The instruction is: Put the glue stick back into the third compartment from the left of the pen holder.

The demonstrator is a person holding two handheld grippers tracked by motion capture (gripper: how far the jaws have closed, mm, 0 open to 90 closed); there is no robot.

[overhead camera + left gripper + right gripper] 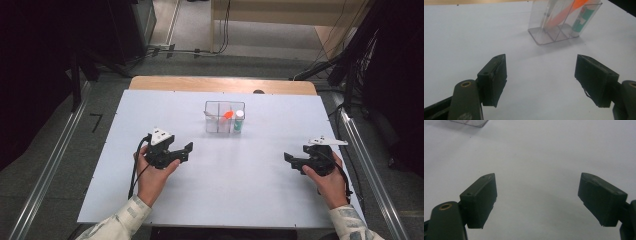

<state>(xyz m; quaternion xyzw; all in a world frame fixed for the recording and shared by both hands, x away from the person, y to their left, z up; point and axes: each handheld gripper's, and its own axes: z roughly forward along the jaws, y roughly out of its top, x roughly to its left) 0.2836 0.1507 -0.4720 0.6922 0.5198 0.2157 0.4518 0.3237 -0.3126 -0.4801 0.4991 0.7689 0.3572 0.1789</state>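
We hold the left gripper (187,150) low over the white table (225,200), its jaws wide apart with nothing between them. From the left gripper view bare table lies between the pads (497,75) and on up to the clear box (549,37), which stands ahead and a little to the right, apart from the jaws. The box (224,106) sits near the middle of the table, toward the far edge, with open surface on every side of it. Thin walls split it into compartments. An orange piece (228,114) leans tilted in the middle of the box, and a small bottle (239,121) with a white cap and green label stands upright in the compartment on the right.

We hold the right gripper (288,159) well off to the right, near that edge of the table, jaws also wide and empty. In its own view only a corner of the box (477,123) shows at the top left, and white table runs clear between the pads (482,195). Between the two grippers the near half of the table is open. The wooden strip (222,84) borders the far edge behind the box
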